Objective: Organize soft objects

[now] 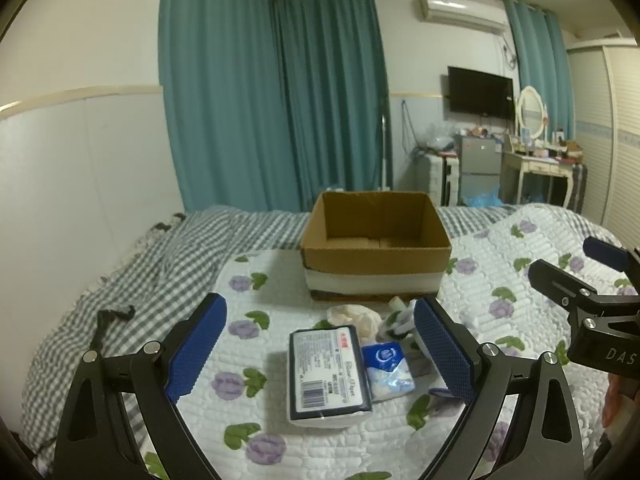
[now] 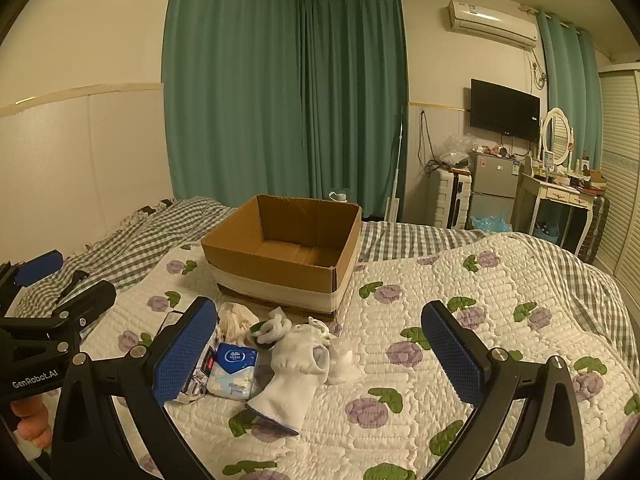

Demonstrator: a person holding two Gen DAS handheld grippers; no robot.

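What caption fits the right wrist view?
Open right gripper above white sock and blue tissue pack, before empty cardboard box.

— What do you see behind the bed?

— You see long green curtains (image 2: 288, 92) on the far wall. High up on the right there is a white air conditioner (image 2: 494, 24).

— And lower down?

— You see a black TV (image 2: 505, 110) on the wall. Under it stands a small grey fridge (image 2: 494, 186), with a white suitcase (image 2: 450, 196) just beside it. Next to the fridge is a cream dressing table (image 2: 560, 196) with an oval mirror (image 2: 557, 136) on top.

— What covers the bed?

— You see a white quilt with purple flowers (image 2: 460, 280), lying on a grey checked sheet (image 1: 132, 264).
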